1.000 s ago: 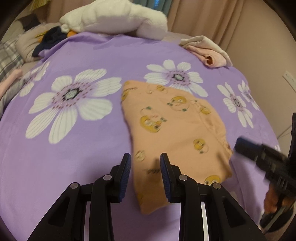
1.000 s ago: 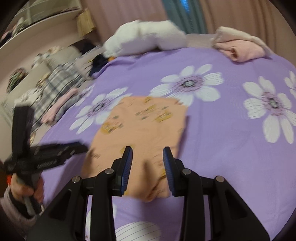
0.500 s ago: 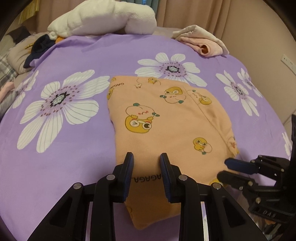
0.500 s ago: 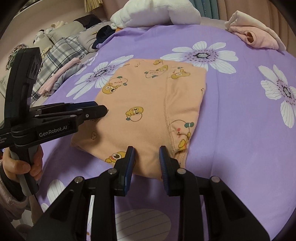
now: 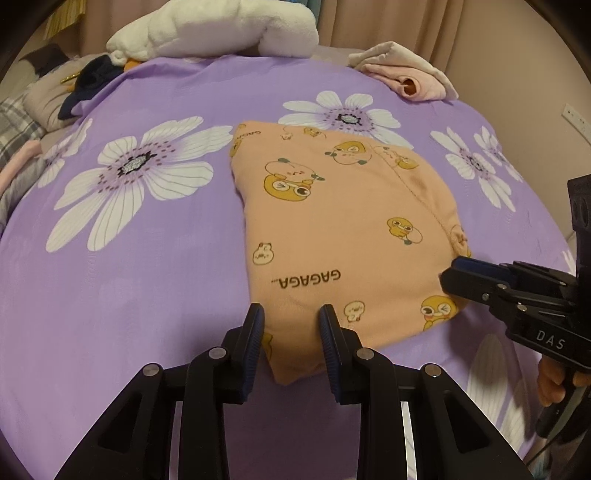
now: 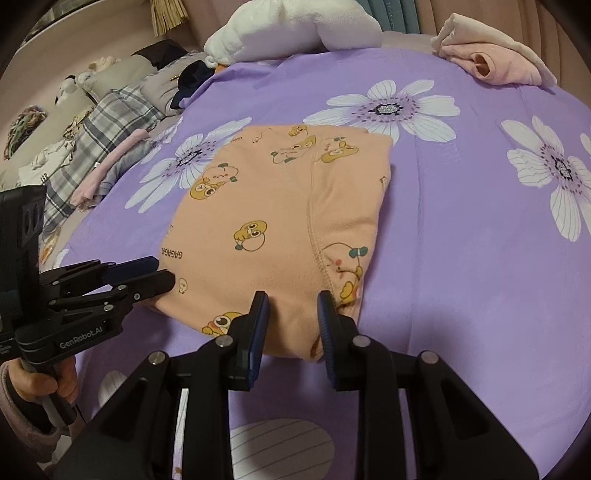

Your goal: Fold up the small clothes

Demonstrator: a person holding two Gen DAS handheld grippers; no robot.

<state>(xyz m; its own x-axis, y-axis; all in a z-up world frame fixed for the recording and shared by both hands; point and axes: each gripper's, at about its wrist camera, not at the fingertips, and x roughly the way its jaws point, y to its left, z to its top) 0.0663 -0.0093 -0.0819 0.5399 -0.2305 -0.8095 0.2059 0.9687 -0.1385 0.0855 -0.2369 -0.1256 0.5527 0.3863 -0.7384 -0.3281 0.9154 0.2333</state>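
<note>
An orange folded garment (image 5: 343, 221) printed with yellow cartoon ducks and "GAGAGA" lies flat on the purple flowered bedsheet (image 5: 147, 295). My left gripper (image 5: 291, 314) stands over its near left corner. The jaws are narrowly open and the cloth's edge lies between the fingers without being pinched. My right gripper (image 6: 291, 299) is at the near right corner beside the stitched hem, also narrowly open over the garment (image 6: 273, 206). Each gripper shows in the other's view: the right gripper (image 5: 448, 271) and the left gripper (image 6: 164, 275), both with tips at the garment's near edge.
A white plush pillow (image 5: 221, 29) and a folded pink garment (image 5: 406, 74) lie at the bed's far edge. Plaid and pink clothes (image 6: 107, 122) are piled along the left side. A person's hand (image 6: 33, 380) grips the left handle. A wall socket (image 5: 572, 118) is on the right.
Both grippers have come down and forward onto the garment's near edge, one at each corner. The right jaws have narrowed slightly. The garment itself has not moved.
</note>
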